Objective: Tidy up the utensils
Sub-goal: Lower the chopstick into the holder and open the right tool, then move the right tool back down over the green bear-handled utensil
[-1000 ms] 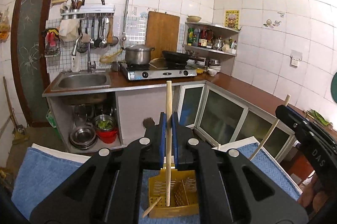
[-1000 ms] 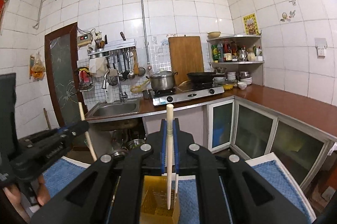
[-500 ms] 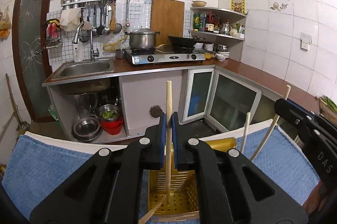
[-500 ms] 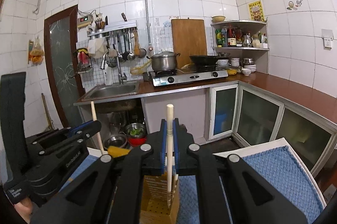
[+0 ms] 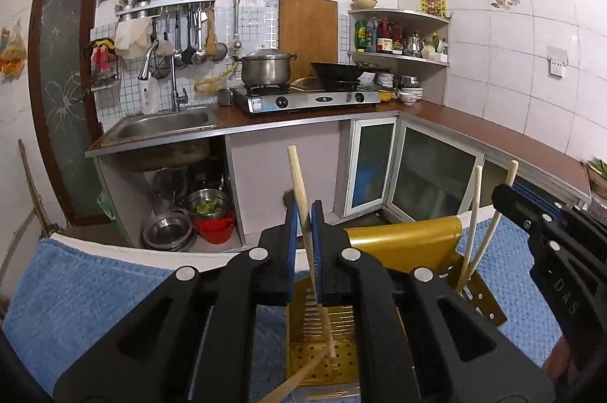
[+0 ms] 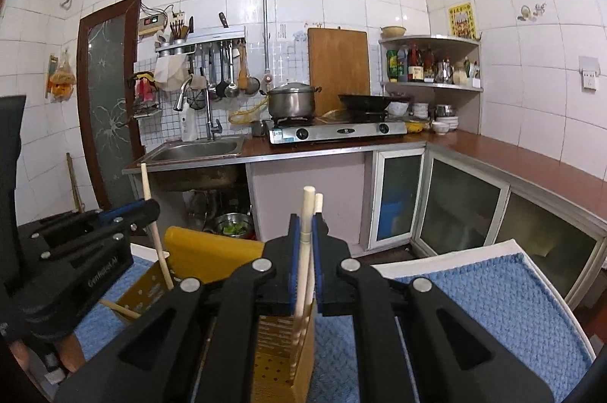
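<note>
A yellow perforated utensil holder [image 5: 409,236] stands on a blue towel [image 5: 95,289]. My left gripper [image 5: 303,213] is shut on a pale wooden chopstick [image 5: 297,175]. The chopstick leans left, and its lower end reaches into the holder. One more chopstick [image 5: 299,376] lies slanted at the holder's bottom. In the right wrist view my right gripper [image 6: 306,225] is shut on an upright chopstick [image 6: 306,209] over the holder [image 6: 208,255]. A second chopstick [image 6: 319,202] stands just behind the held one. The left gripper [image 6: 148,207] shows at the left of that view.
The towel [image 6: 474,297] covers a white-edged surface. Beyond it are kitchen cabinets [image 5: 436,175], a sink [image 5: 163,126], a stove with a pot [image 5: 265,69], and bowls [image 5: 208,209] under the sink. A person's fingers [image 6: 64,350] hold the left tool.
Both grippers have sunk toward the yellow holder, which now looks larger and closer. The left chopstick has tipped from upright to leaning. Another chopstick now shows beside the right one.
</note>
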